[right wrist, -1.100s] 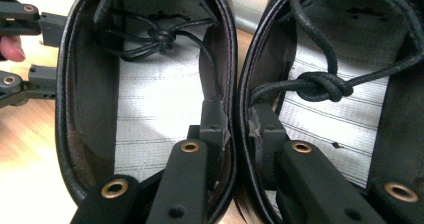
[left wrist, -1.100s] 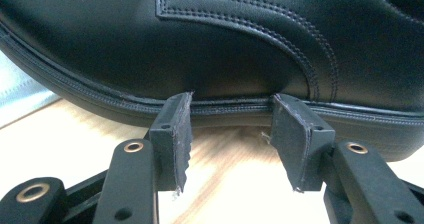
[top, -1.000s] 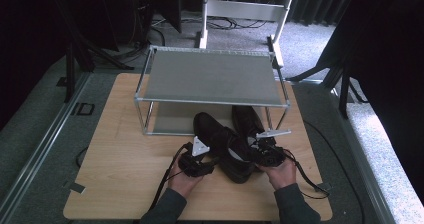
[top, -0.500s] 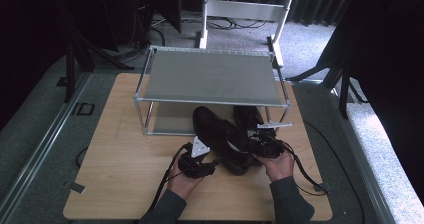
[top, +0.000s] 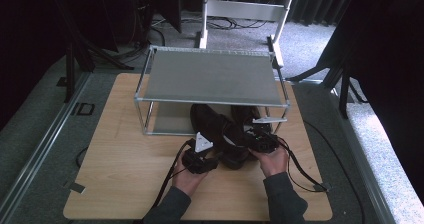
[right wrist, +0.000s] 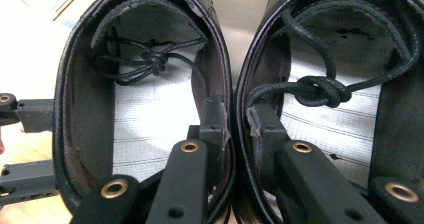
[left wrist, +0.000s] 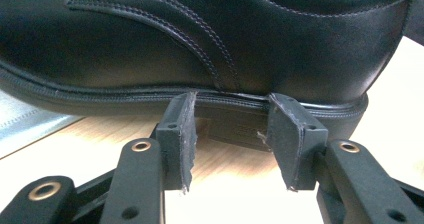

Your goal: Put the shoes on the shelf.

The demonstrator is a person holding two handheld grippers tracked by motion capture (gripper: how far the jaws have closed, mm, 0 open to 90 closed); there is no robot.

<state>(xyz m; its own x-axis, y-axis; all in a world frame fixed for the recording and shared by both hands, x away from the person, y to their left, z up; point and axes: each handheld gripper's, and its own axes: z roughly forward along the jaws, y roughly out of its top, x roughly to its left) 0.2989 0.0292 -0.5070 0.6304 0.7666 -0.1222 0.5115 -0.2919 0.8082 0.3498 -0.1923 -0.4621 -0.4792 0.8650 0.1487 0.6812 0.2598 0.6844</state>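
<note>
Two black leather lace-up shoes stand side by side, toes under the wire shelf point(top: 210, 76): the left shoe point(top: 215, 126) point(right wrist: 150, 119) and the right shoe point(top: 245, 115) point(right wrist: 340, 129). My right gripper point(top: 248, 135) point(right wrist: 235, 116) comes in from the heel end with one finger inside each shoe. It is shut on their two touching inner walls. My left gripper point(top: 214, 155) point(left wrist: 232, 134) is open, its pads resting against the sole edge on the outer side of the left shoe point(left wrist: 200, 44), near the heel.
The shelf is a metal-framed rack with a grey top and a lower tray, standing at the back of the wooden table point(top: 125, 179). A white stand and cables lie on the floor behind it. Bare wood lies to the left and in front of the hands.
Both hands have edged forward toward the shelf, and the shoes have slid a little farther under it.
</note>
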